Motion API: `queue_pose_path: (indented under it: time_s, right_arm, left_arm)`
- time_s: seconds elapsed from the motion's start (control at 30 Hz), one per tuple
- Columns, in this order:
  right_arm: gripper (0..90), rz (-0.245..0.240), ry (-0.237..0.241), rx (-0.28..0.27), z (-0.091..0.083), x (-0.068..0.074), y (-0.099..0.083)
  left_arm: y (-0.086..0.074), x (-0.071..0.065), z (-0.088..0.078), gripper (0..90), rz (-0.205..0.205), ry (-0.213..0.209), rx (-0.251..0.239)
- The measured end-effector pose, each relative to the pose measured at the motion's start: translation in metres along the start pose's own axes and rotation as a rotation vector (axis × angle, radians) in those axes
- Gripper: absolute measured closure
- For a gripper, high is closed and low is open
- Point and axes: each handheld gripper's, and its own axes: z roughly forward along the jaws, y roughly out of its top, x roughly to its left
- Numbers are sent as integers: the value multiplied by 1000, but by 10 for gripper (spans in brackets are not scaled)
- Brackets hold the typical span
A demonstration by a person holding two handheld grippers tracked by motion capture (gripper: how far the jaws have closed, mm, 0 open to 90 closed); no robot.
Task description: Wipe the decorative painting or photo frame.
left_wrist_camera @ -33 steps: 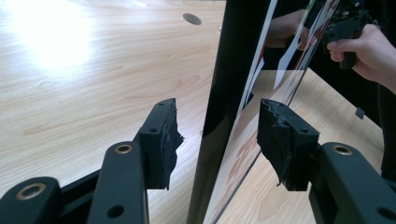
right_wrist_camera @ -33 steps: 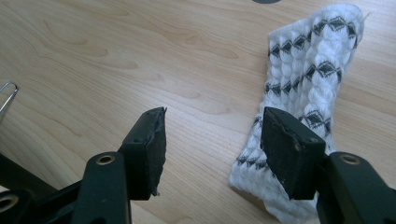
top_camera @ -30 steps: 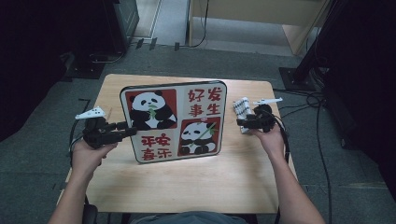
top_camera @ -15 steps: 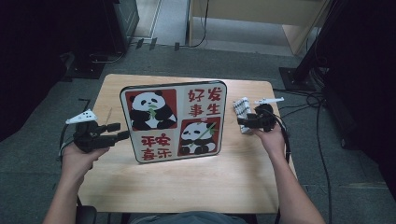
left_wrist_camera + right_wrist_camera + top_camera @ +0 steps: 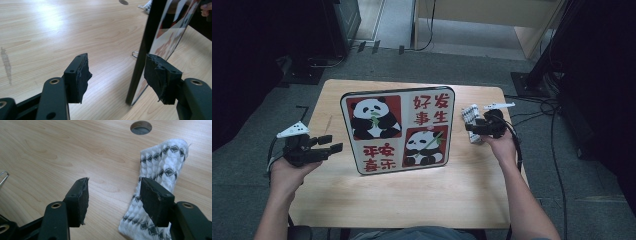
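Note:
A panda picture board (image 5: 397, 130) with red Chinese characters stands upright on the wooden table (image 5: 412, 200). My left gripper (image 5: 332, 143) is just left of the board's lower left edge. Its jaws have just been opening and stand wide, with nothing between the pads. In the left gripper view the board's black edge (image 5: 142, 50) rises just beyond the open left gripper (image 5: 116, 72), close to the right pad. My right gripper (image 5: 471, 126) is open at the board's right side, low over a white cloth with a black diamond pattern (image 5: 162, 162). The right pad (image 5: 156, 202) is above the cloth.
A round hole (image 5: 141, 127) is in the tabletop beyond the cloth. A bent metal wire (image 5: 135, 53) lies on the table behind the board's foot. Bare wood lies in front of the board, and dark floor with cables surrounds the table.
The left gripper has let go of the board's left edge and drawn back to the left with its jaws opened. The board stays standing. The right gripper has not moved.

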Motion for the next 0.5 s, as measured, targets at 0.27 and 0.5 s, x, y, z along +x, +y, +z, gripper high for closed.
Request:
queue_pose_path:
  time_s: [0.27, 0.5]
  right_arm:
    - [413, -25, -6, 5, 7, 3, 3]
    - [391, -24, 12, 5, 10, 3, 3]
  left_arm:
    - [-5, 5, 1, 353, 6, 27, -2]
    - [-6, 13, 8, 347, 15, 56, -23]
